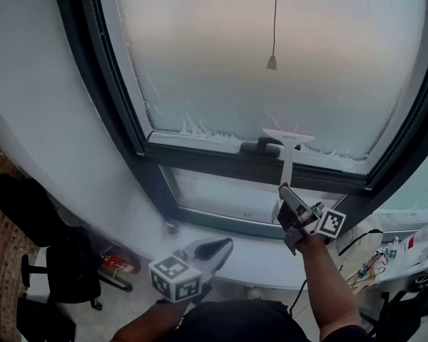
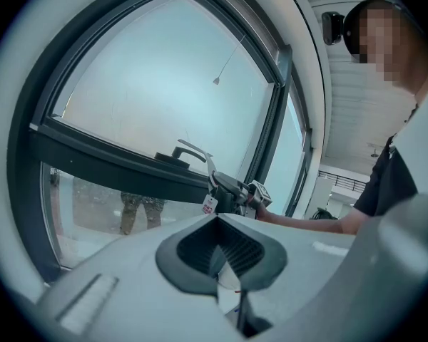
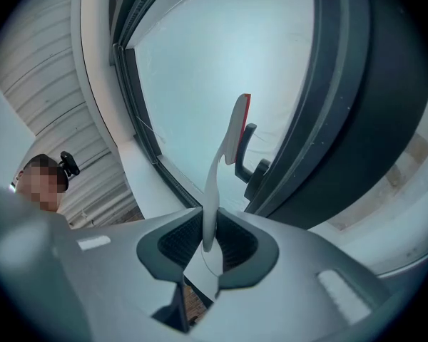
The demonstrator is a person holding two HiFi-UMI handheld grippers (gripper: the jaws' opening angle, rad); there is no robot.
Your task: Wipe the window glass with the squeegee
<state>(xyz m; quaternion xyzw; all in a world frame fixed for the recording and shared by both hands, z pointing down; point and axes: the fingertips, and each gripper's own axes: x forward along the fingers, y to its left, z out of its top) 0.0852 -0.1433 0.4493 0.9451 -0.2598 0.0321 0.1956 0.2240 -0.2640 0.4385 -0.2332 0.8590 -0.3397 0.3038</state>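
Observation:
The white squeegee [image 1: 288,148] stands upright with its blade at the bottom edge of the frosted window glass [image 1: 271,41], just right of the dark window handle [image 1: 260,147]. My right gripper [image 1: 294,212] is shut on the lower end of its handle. In the right gripper view the squeegee [image 3: 221,155] rises from between the jaws of the right gripper [image 3: 208,244], its red-edged blade against the window glass [image 3: 221,63]. My left gripper [image 1: 212,249] hangs low over the sill, shut and holding nothing. From the left gripper [image 2: 222,251] view the squeegee [image 2: 200,155] shows edge-on.
A pull cord [image 1: 272,61] hangs before the pane. White residue [image 1: 196,129] lines the glass's lower edge. Below is a dark frame bar [image 1: 221,162], a fixed lower pane and the white sill [image 1: 257,258]. A black chair [image 1: 68,266] stands lower left, with clutter [image 1: 385,251] on the right.

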